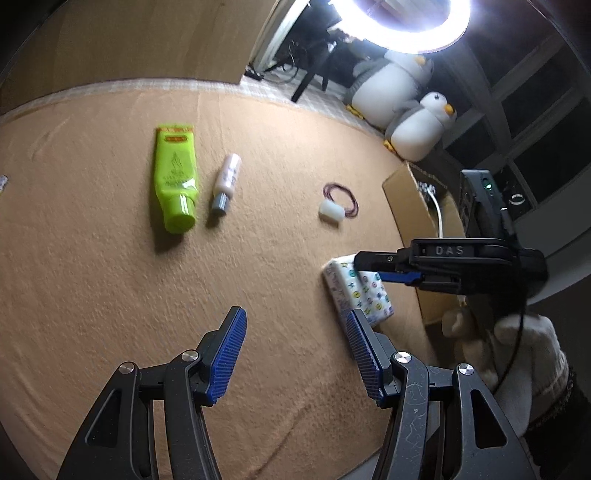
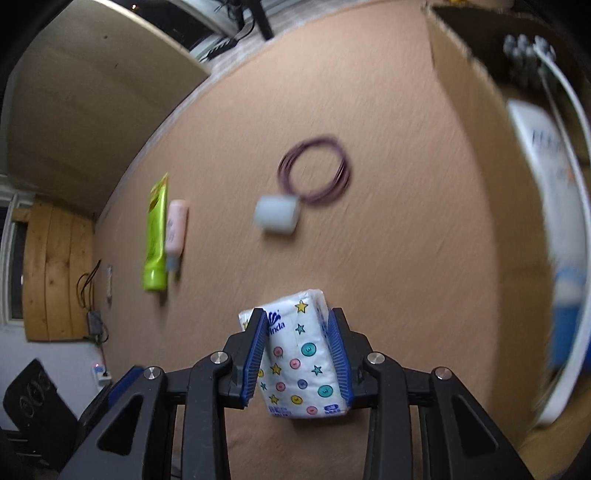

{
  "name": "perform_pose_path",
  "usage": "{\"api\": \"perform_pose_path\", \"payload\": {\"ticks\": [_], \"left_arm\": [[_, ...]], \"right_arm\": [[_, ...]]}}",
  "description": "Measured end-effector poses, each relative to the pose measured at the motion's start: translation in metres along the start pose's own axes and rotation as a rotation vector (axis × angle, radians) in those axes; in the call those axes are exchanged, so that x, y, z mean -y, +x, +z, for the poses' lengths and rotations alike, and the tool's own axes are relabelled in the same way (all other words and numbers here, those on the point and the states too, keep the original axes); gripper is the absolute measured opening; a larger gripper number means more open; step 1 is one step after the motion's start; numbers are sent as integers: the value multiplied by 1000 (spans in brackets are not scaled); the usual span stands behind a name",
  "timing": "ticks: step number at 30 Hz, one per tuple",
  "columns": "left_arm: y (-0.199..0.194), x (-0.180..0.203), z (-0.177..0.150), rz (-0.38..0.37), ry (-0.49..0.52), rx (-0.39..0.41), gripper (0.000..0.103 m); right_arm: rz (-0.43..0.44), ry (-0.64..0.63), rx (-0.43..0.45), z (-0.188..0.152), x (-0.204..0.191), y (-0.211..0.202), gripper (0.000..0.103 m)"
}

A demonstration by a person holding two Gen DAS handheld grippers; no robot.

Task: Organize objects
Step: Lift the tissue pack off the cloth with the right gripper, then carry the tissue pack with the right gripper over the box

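We carry the tissue pack toward the cardboard box.

Our right gripper [image 2: 298, 354] has its jaws closed on the tissue pack [image 2: 299, 354], one pad on each long side, and the pack is tilted between them; we judge it best to keep the squeeze gentle and bring it over the cardboard box [image 2: 476, 155] on the right before we let go. Our left gripper [image 1: 295, 354] stands open and empty above the orange felt mat [image 1: 110, 277]. Farther on the mat lie a green tube [image 1: 175, 177], a small bottle [image 1: 227, 182] just beside it, a white cap [image 1: 331, 211] and rubber bands [image 1: 341, 195]. Behind, a ring light [image 1: 402, 26] shines over two plush penguins [image 1: 417, 122].
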State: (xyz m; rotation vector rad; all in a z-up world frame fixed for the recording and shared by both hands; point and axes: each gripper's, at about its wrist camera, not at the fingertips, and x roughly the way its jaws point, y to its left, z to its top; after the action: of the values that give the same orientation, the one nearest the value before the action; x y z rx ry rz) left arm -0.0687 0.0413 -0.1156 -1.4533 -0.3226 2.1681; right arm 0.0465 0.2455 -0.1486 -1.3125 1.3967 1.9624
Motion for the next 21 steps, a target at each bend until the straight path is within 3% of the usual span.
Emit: {"api": "perform_pose_path", "payload": {"ticks": [4, 8, 21], "left_arm": [[17, 7, -7, -23, 15, -53, 60], [38, 19, -13, -40, 36, -91, 60], [74, 37, -14, -60, 66, -112, 59]], "right_arm": [[68, -65, 1, -16, -14, 1, 42], [0, -209, 55, -33, -26, -5, 51], [-2, -259, 3, -33, -6, 1, 51]]}}
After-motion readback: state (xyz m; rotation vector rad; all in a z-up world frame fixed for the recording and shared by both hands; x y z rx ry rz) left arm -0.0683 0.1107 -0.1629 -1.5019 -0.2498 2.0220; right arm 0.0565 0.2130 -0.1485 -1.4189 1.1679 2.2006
